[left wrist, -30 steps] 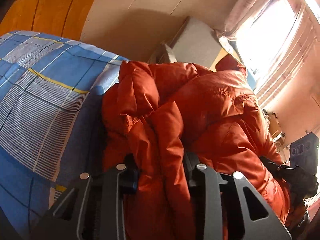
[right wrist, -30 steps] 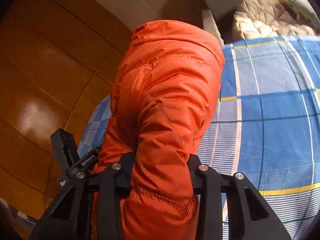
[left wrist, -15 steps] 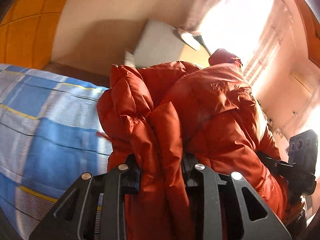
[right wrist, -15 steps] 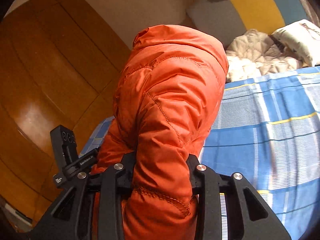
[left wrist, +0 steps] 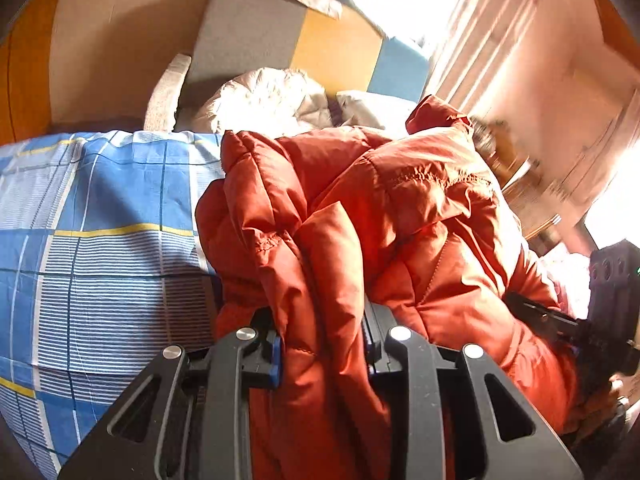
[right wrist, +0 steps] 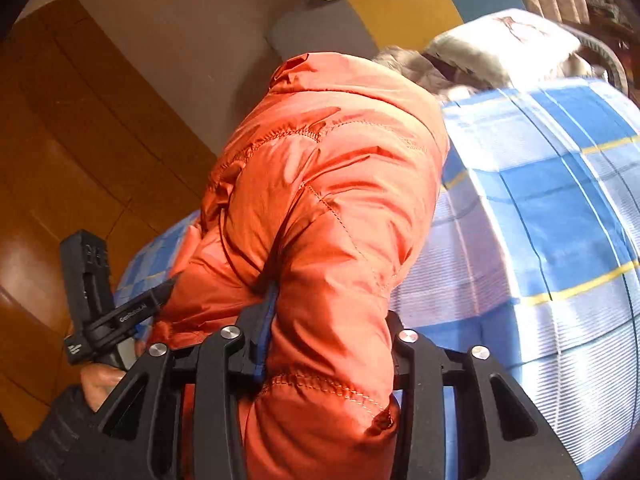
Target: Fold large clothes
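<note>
An orange padded jacket (left wrist: 400,216) hangs bunched between both grippers, lifted above a blue checked bedsheet (left wrist: 100,240). My left gripper (left wrist: 324,344) is shut on a thick fold of the jacket. My right gripper (right wrist: 328,344) is shut on another padded part of the jacket (right wrist: 332,200), near a stitched hem. The right gripper's body shows at the right edge of the left wrist view (left wrist: 608,304); the left gripper's body shows at the left of the right wrist view (right wrist: 96,292). The fingertips are hidden in the fabric.
A beige quilted garment (left wrist: 264,100) and a white pillow (right wrist: 504,44) lie at the head of the bed, against a grey, yellow and blue headboard (left wrist: 320,44). A wooden wardrobe (right wrist: 72,152) stands to one side. A bright window with curtains (left wrist: 480,20) is on the other.
Both grippers have carried the jacket up and swung toward the head of the bed; the headboard, pillow and beige garment have come into view. Both grips are unchanged.
</note>
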`<state>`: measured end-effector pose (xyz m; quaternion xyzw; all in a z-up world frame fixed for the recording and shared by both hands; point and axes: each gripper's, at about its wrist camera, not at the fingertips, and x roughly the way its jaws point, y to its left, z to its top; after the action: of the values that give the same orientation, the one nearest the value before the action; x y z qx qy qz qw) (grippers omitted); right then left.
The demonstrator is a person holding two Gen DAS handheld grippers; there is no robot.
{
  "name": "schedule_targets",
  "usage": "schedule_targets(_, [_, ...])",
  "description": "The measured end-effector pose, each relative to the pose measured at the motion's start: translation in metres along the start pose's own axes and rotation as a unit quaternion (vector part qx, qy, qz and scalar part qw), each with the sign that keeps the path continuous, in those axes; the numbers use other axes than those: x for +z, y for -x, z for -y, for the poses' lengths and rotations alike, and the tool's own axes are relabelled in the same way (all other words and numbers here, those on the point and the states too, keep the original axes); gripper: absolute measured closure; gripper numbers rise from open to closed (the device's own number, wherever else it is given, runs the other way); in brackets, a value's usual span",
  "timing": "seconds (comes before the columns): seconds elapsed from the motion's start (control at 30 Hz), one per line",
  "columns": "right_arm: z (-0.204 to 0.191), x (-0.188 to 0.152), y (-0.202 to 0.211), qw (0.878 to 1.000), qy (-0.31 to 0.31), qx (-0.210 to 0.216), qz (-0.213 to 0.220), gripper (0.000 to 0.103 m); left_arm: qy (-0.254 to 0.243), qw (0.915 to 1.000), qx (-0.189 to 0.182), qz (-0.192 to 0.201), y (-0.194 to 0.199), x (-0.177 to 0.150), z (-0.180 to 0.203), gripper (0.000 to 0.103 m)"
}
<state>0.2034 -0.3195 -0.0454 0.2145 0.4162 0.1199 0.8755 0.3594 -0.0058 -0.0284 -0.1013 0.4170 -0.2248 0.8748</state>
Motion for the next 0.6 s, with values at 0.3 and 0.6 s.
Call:
schedule_targets(0.3, [-0.008, -0.003, 0.013, 0.990, 0.008, -0.133, 0.035, 0.018, -0.016, 0.9987, 0.048, 0.008, 0.006, -0.010, 0.020, 0.062])
schedule_targets(0.6, [-0.053, -0.004, 0.018, 0.968, 0.058, -0.225, 0.093, 0.029, -0.005, 0.9970, 0.074, 0.024, 0.015, -0.006, 0.024, 0.055])
